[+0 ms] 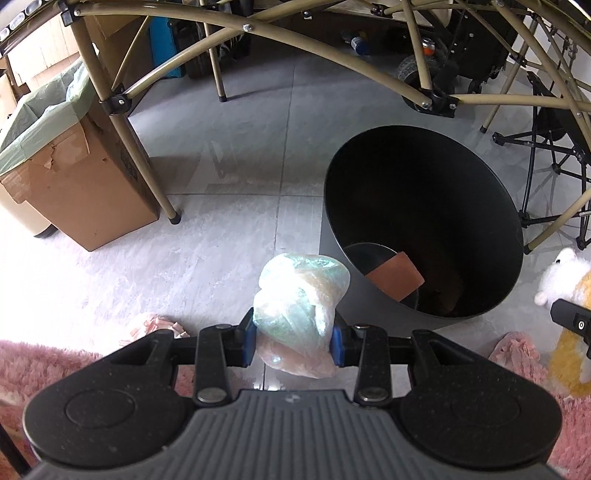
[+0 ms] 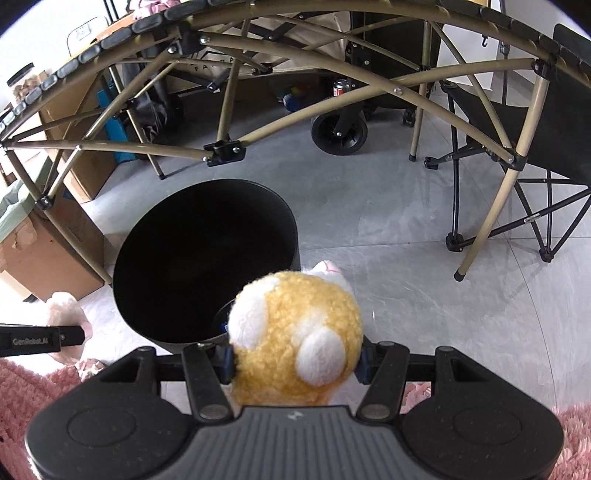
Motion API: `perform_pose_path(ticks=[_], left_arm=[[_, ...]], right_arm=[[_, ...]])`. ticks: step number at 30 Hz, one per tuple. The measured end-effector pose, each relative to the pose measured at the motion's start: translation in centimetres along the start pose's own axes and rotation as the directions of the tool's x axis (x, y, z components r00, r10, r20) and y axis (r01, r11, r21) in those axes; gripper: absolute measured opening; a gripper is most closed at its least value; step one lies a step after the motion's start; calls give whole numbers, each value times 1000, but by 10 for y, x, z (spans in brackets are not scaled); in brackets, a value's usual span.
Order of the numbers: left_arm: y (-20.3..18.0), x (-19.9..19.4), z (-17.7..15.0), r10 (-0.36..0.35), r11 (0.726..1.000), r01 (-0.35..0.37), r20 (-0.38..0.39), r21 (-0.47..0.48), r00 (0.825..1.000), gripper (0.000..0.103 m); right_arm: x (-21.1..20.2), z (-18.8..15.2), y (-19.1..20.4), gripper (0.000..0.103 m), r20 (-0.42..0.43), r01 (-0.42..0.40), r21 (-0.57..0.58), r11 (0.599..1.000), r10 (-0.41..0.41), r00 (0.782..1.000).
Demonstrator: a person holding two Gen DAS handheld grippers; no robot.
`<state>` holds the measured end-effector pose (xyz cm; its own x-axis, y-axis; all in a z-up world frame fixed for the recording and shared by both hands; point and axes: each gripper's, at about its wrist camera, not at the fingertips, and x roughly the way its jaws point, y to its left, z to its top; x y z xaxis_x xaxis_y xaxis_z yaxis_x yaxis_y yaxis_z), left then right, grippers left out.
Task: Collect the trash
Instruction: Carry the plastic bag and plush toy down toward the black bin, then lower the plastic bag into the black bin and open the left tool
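My left gripper (image 1: 293,341) is shut on a knotted clear plastic bag (image 1: 301,306) with pale pink stuff inside, held just left of the black round bin (image 1: 424,229). A brown flat piece (image 1: 395,277) lies in the bin's bottom. My right gripper (image 2: 293,356) is shut on a yellow and white plush toy (image 2: 295,336), held at the near right rim of the same black bin (image 2: 207,266). The plush toy (image 1: 569,295) also shows at the right edge of the left wrist view, and the left gripper's finger (image 2: 40,339) shows at the left edge of the right wrist view.
A cardboard box (image 1: 74,177) lined with a green bag stands at the left under a tan folding table frame (image 1: 258,33). Pink crumpled scraps (image 1: 155,325) lie on the grey tiles beside a pink fluffy rug (image 1: 44,369). A black folding chair (image 2: 517,155) stands right, a wheeled cart (image 2: 340,129) behind.
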<state>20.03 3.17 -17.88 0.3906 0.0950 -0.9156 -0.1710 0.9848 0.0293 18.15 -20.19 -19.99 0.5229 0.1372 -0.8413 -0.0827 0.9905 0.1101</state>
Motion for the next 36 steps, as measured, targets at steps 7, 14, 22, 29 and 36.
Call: perform_pose_path(ticks=[7, 14, 22, 29, 36], left_arm=[[-2, -8, 10, 18, 1000, -17, 41, -14, 999, 38], [-12, -13, 26, 13, 1000, -14, 72, 7, 997, 38], [-37, -12, 40, -21, 998, 17, 71, 57, 997, 38], [-65, -7, 48, -49, 992, 41, 64, 117, 997, 38], [-92, -5, 58, -80, 984, 67, 75, 165, 994, 38]], right_arm=[[5, 5, -5, 56, -8, 6, 20, 1000, -6, 1000], [7, 14, -15, 56, 11, 14, 54, 998, -15, 1000], [8, 29, -34, 56, 30, 19, 125, 992, -23, 999], [10, 36, -46, 56, 38, 24, 159, 987, -30, 999], [6, 37, -50, 56, 61, 15, 178, 984, -26, 998]])
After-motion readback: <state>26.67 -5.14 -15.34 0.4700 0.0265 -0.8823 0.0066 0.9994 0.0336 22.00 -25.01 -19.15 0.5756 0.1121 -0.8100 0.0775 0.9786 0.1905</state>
